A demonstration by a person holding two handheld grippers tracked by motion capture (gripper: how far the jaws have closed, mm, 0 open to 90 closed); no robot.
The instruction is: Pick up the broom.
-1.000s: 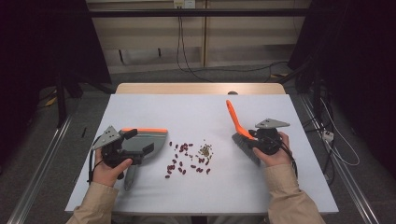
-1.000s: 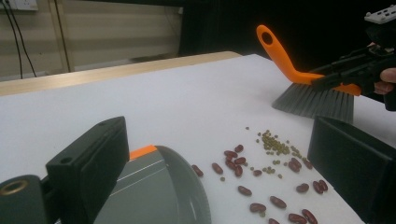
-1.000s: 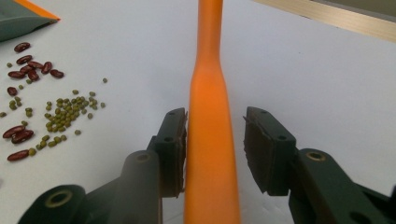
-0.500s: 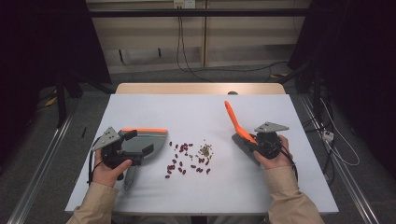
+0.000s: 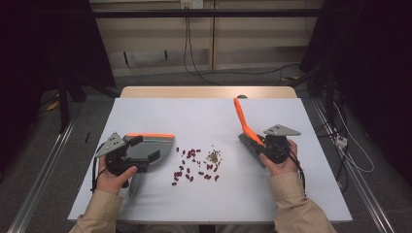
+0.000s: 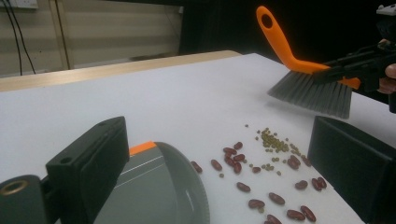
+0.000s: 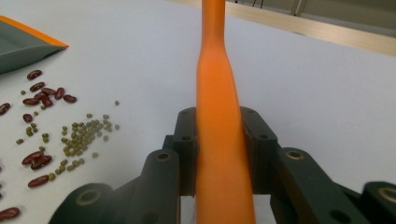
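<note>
A grey dustpan point(image 5: 156, 144) with an orange edge lies on the white table point(image 5: 194, 114) at the left. My left gripper point(image 5: 145, 148) is open, its jaws wide apart astride the pan. In the left gripper view the dustpan point(image 6: 159, 191) sits beside one jaw of the left gripper point(image 6: 219, 135). My right gripper point(image 5: 257, 145) is shut on the orange-handled brush point(image 5: 241, 121), whose grey bristles point(image 6: 313, 93) hover just above the table. The brush handle point(image 7: 217, 70) runs up between the jaws of the right gripper point(image 7: 219, 135). Red beans point(image 5: 192, 165) and small green beans point(image 5: 213, 156) lie scattered between pan and brush.
The dustpan's handle point(image 5: 133, 187) points back toward the person. A wooden strip point(image 5: 209, 92) borders the table's far edge. Beyond it are the floor, cables and dark stands. Bare table lies behind and in front of the beans.
The right gripper has shifted slightly left with the brush, and the handle now stands a little more upright. The left gripper and dustpan have stayed put.
</note>
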